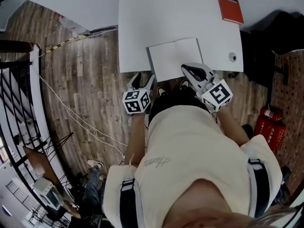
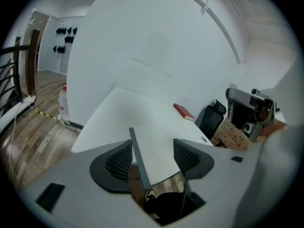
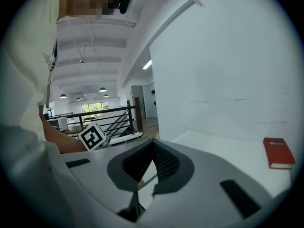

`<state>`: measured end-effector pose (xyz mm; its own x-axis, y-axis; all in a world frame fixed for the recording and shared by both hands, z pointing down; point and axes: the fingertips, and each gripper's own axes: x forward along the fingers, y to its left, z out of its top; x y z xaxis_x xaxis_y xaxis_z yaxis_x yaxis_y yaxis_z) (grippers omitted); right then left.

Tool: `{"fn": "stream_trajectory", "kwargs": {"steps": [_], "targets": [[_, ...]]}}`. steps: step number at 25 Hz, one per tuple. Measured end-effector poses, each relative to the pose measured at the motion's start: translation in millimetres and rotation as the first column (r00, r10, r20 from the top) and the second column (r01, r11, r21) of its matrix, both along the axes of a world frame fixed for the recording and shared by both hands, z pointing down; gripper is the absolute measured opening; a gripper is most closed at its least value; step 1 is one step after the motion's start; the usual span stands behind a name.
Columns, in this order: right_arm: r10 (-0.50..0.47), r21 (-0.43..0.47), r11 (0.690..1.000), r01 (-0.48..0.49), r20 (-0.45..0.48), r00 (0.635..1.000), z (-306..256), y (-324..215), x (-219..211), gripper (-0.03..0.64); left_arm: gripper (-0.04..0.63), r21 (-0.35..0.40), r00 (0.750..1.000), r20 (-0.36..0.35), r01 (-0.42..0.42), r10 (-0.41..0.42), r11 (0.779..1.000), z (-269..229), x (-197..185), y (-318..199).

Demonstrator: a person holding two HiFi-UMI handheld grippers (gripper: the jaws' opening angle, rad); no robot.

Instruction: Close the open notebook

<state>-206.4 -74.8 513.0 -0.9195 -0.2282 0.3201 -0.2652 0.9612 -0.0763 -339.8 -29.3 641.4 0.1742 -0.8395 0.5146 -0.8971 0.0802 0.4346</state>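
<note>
The notebook (image 1: 175,58) lies open and flat just above the centre of the head view, blank white pages up, a thin grey cover edge along its left side, its lower edge jutting past the white table's (image 1: 142,23) near rim

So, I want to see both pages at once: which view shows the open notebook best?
Head view: the whole notebook lies spread open at the table's near edge. The left gripper view catches only one page and its grey cover edge; the right gripper view, a sliver.
</note>
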Motion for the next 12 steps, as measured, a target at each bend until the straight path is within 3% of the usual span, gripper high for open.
{"fn": "stream_trajectory", "kwargs": {"steps": [4,12], "targets": [[0.033,-0.017,0.999,-0.034,-0.048,0.998,7,6,8,0.008,0.290,-0.045,0.994,-0.106,-0.043,0.038,0.998,26,14,0],[0.082,-0.041,0.995,-0.087,-0.117,0.990,21,2,27,0.008,0.290,-0.156,0.982,-0.179,-0.094,0.066,0.983,91,27,-6]]}}
